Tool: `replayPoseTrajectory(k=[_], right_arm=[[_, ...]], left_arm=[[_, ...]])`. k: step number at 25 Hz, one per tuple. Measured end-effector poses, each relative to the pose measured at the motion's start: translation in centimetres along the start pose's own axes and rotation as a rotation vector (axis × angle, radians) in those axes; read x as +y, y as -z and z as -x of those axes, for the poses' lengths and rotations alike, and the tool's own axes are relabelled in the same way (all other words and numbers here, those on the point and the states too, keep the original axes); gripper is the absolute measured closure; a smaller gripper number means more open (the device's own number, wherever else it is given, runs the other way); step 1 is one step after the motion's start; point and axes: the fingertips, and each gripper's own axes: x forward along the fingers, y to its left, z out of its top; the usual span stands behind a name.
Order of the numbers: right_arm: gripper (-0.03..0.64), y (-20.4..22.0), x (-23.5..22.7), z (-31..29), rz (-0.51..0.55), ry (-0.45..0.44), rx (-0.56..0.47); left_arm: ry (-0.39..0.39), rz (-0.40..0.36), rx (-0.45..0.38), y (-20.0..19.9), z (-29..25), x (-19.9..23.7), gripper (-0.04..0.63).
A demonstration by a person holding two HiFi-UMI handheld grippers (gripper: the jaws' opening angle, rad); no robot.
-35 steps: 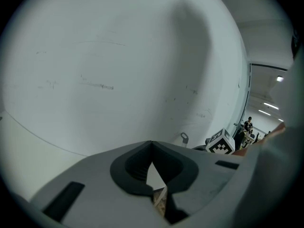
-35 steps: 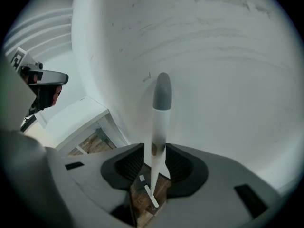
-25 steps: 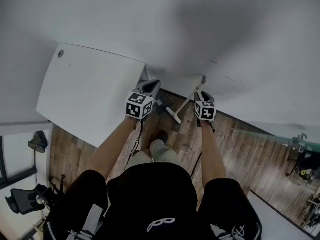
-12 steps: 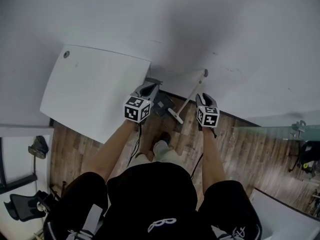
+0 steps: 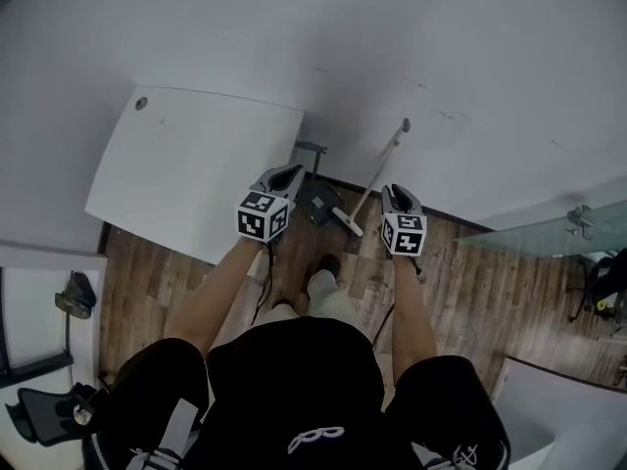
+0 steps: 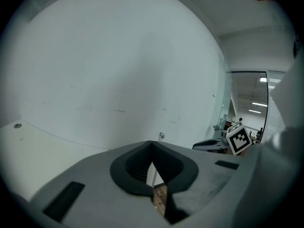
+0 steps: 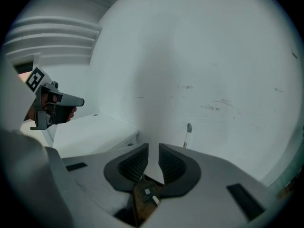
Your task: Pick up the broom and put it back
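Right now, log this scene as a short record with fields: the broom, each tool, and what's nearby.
broom: white long-handled broom, leaning against the white wall, head down on the wood plank floor
left: left tool, jaws together, nothing between them
right: right tool, jaws narrowly apart, have just been closing, nothing between them
contact: neither tool touches the broom
nearby: white table, to the left of the broom in the head view
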Motion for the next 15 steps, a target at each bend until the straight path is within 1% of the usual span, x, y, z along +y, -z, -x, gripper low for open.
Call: replayPoseTrajectory(k=[6, 8, 12, 15], right_arm=[[0.564, 0.5, 3.4, 5.5, -0.017, 0.017, -0.055], [0.572, 0.5, 4.1, 7.5, -0.019, 0.029, -0.072], [0.583, 0.8, 5.6, 10.9, -0.034, 0.047, -0.112], [0.589, 1.0, 5.7, 13.3, -0.061, 0.061, -0.144]], left_arm=[[0.008, -0.016, -0.005, 1.6, 5.7, -1.7, 0.578], [0.01, 0.002, -0.02, 1.8, 7.3, -2.3, 0.578], [-0.01, 0.067, -0.054, 2.2, 10.8, -2.4, 0.578], [-0.031, 0.065, -0.071, 2.4, 12.4, -2.9, 0.578]])
